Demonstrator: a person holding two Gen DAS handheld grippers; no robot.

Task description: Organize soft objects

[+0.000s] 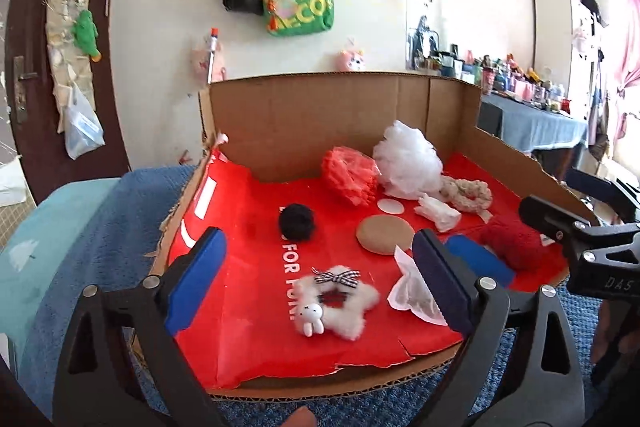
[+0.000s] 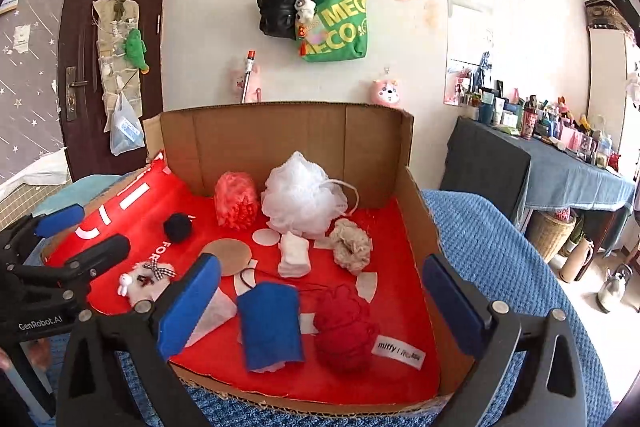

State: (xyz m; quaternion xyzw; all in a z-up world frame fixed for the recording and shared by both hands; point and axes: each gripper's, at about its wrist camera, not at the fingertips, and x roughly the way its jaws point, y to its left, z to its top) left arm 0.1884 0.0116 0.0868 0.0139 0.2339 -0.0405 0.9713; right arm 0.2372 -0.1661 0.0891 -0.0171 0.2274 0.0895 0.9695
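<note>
- The soft things lie in a cardboard tray (image 2: 416,195) lined with red paper (image 2: 404,251), which fills the middle of both views. The tray sits on a blue blanket (image 2: 500,247), seemingly on a bed.
- At the back, against the tray's wall: a white mesh puff (image 2: 300,193) and, touching it on the left, an orange-red bundle (image 2: 236,201). They look gathered there already, probably the sorted end.
- Mid-tray: a black pompom (image 2: 178,225), a tan round pad (image 2: 228,255), white folded pads (image 2: 295,254) and a beige scrunchie (image 2: 352,245).
- Near edge: a blue cloth (image 2: 270,325) beside red yarn (image 2: 344,331), a white sachet (image 1: 414,293), and a fluffy white star (image 1: 340,301) with a bow and small rabbit charm. These lie loose and apart, so I judge them not yet placed.
- Small white discs (image 2: 266,237) are scattered on the paper.
- Left tongs (image 1: 316,279) stand wide with nothing between the pads; the star shows through the gap below, but nothing touches it.
- Right tongs (image 2: 320,303) also stand wide and empty, framing the blue cloth and yarn without contact.
- Both tongs hang above the tray's near edge, tilted down, which suits choosing a next piece.
- Behind, upper centre: bags (image 2: 336,23) on the wall; at right, a cluttered counter (image 2: 580,179).
</note>
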